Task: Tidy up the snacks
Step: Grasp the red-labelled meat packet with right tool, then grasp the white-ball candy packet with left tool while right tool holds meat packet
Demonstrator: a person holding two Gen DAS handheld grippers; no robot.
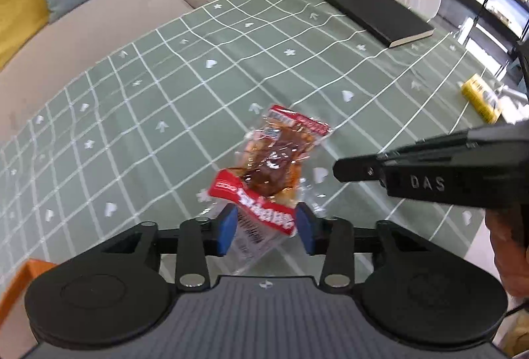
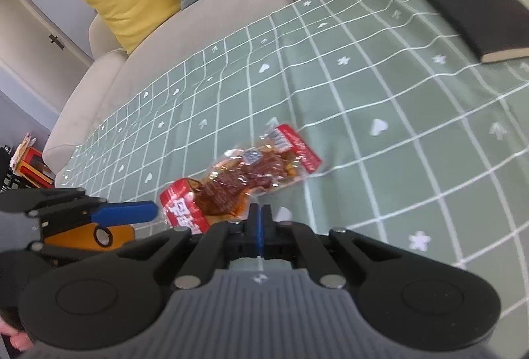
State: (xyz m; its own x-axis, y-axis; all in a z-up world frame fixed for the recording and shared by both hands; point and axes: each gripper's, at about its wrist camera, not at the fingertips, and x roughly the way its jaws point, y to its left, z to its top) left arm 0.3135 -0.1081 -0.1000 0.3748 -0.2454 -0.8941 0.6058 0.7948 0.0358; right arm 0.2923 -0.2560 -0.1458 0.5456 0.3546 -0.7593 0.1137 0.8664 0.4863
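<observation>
A clear snack packet with red ends and brown meat inside [image 1: 274, 167] sticks up between the blue pads of my left gripper [image 1: 267, 231], whose jaws stand apart around its near end. The packet also shows in the right wrist view [image 2: 244, 180], just ahead of my right gripper [image 2: 260, 220], which is shut with nothing between its pads. My left gripper's blue finger [image 2: 125, 211] shows at the left of that view. My right gripper's black body [image 1: 429, 173] reaches in from the right in the left wrist view.
A green grid tablecloth [image 1: 198, 77] covers the table. A black book [image 1: 373, 11] lies at the far right. A yellow packet [image 1: 481, 101] lies at the right edge. An orange container [image 1: 20, 279] sits at the near left. A beige sofa [image 1: 99, 18] with cushions stands behind.
</observation>
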